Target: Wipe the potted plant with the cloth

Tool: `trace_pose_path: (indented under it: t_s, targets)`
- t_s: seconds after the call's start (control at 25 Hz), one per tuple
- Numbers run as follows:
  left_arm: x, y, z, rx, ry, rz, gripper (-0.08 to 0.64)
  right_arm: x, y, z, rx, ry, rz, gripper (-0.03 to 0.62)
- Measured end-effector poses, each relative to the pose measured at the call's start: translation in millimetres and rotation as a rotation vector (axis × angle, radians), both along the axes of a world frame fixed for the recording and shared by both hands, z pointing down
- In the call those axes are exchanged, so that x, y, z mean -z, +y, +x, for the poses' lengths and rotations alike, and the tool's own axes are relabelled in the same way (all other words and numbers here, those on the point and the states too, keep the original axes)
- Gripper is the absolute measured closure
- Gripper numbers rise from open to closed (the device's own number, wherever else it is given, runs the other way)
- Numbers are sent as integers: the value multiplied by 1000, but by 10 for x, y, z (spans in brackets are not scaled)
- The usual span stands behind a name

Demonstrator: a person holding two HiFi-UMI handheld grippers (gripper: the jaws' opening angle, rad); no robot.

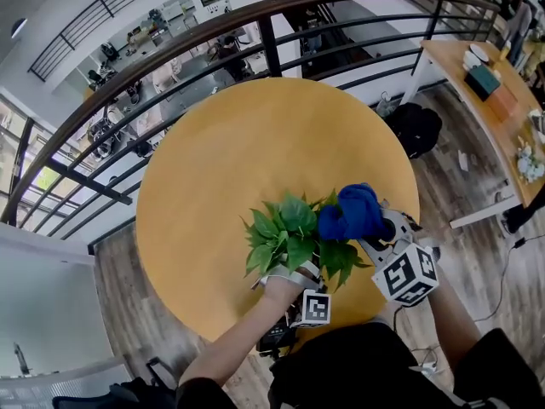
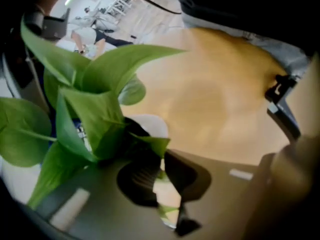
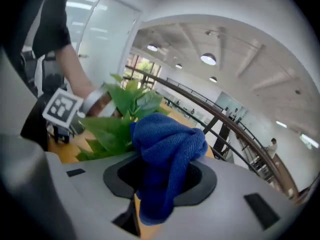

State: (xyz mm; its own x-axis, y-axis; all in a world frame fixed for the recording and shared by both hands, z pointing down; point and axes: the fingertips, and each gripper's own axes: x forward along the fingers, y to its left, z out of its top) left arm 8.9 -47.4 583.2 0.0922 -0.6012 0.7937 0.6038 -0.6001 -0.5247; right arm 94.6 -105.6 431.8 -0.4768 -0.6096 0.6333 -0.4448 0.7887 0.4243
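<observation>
At the near edge of the round table (image 1: 255,143), the potted plant (image 1: 289,233) spreads its leaves just left of the right gripper (image 3: 160,181), which is clamped on the bunched blue cloth (image 1: 351,211) and is best placed to wipe leftward. The left gripper (image 2: 161,179) reaches in low at the pot, its jaws a narrow slit apart; whether they pinch anything I cannot tell.

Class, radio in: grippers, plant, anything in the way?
Right gripper shut on cloth, at potted plant. Left gripper nearly closed by pot, grip unclear. No obstruction seen.

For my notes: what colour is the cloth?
Deep blue; the cloth shows best in the right gripper view.
</observation>
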Motion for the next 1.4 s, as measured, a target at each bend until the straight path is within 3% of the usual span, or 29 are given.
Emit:
trace_pose_path:
  t_s: [0.12, 0.28, 0.36, 0.48, 0.56, 0.64, 0.76, 0.88, 1.08, 1.2, 1.32, 1.4]
  targets:
    - [-32, 36, 76, 1, 20, 3, 534, -416, -165, 268, -80, 138, -15, 439]
    - [-60, 46, 83, -15, -1, 7, 537, -655, -353, 706, -237, 166, -69, 440]
    - [-50, 47, 32, -32, -15, 10, 536, -537, -428, 813, -313, 148, -36, 440]
    - [-50, 0, -21, -51, -27, 30, 536, -52, -505, 760, -369, 16, 82, 440]
    - [-69, -44, 15, -68, -46, 46, 537, 361, -450, 592, -313, -94, 189, 440]
    - [-87, -45, 75, -95, -75, 49, 537, 598, -264, 311, -173, -125, 237, 440]
    - [-83, -80, 145, -145, -129, 59, 537, 356, -56, 65, -14, -22, 202, 440]
    - [-6, -141, 200, -165, -137, 89, 526, -201, -74, 285, -43, 91, 104, 440]
    - [199, -196, 177, -171, -6, 178, 494, -506, -73, 496, -144, 89, 7, 440]
    - [366, -185, 135, -117, 133, 210, 494, -480, -37, 488, -156, 75, 0, 440]
    - [598, -219, 35, 10, 319, 232, 495, -420, -43, 560, -187, 39, 1, 440]
    - [594, -212, -39, 151, 434, 154, 500, -360, -55, 634, -209, -25, -15, 440]
